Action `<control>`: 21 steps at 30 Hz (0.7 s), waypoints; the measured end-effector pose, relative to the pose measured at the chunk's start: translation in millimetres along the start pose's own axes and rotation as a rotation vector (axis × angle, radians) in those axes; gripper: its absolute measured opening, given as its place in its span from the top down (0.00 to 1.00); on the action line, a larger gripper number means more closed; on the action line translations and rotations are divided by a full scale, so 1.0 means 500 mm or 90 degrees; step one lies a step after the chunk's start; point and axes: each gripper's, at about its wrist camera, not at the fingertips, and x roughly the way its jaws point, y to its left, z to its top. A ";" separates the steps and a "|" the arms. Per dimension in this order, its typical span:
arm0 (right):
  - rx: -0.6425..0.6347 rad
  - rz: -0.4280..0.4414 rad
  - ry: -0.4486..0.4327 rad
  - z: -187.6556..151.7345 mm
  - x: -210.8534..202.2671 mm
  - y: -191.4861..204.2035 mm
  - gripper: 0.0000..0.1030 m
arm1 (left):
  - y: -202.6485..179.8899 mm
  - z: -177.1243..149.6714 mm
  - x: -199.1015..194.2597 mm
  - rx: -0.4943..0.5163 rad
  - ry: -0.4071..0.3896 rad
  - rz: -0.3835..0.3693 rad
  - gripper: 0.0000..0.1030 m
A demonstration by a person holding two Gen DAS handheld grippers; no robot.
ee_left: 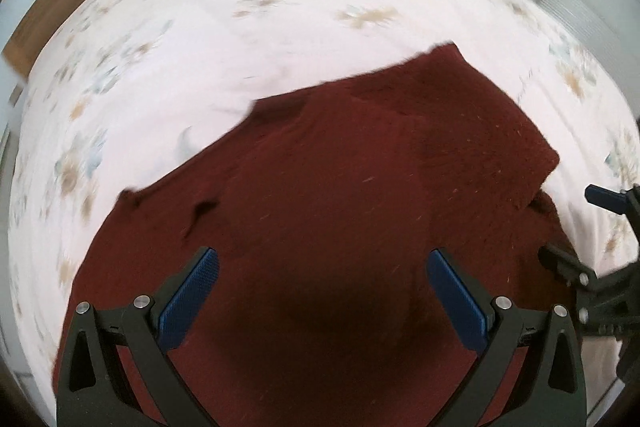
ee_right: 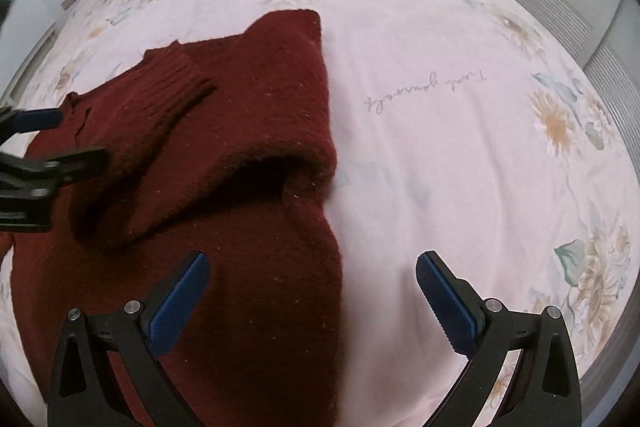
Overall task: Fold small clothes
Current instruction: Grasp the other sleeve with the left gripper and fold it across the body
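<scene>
Now, left wrist view: left gripper hovering with jaws spread, pinching nothing, directly over the dark red knit sweater lying on the floral bedsheet, sweater running away up-right. Right wrist view: right gripper hanging with jaws spread wide and empty, straddling the sweater's right edge, folded sleeve lying ahead-left, nearer the left gripper.

The left gripper points steeply down, jaws spread wide. The right gripper does likewise, holding nothing.
</scene>
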 end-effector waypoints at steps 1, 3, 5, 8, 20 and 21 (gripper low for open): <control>0.001 -0.001 0.002 0.000 0.003 -0.003 0.00 | -0.012 0.009 0.018 0.009 0.008 0.004 0.01; 0.003 -0.004 0.007 -0.003 0.007 -0.010 0.00 | -0.026 0.018 0.048 0.023 0.024 0.014 0.01; 0.004 -0.009 0.010 0.002 0.020 -0.007 0.00 | -0.031 0.024 0.085 0.028 0.053 0.033 0.04; 0.003 -0.011 0.014 0.008 0.039 -0.007 0.00 | -0.014 0.023 0.118 0.010 0.083 0.033 0.27; -0.030 -0.028 -0.013 0.082 0.068 0.034 0.41 | 0.180 -0.011 0.048 -0.088 0.013 0.005 0.87; -0.029 -0.032 -0.007 0.087 0.072 0.038 0.59 | 0.203 -0.014 0.034 -0.100 0.000 0.007 0.87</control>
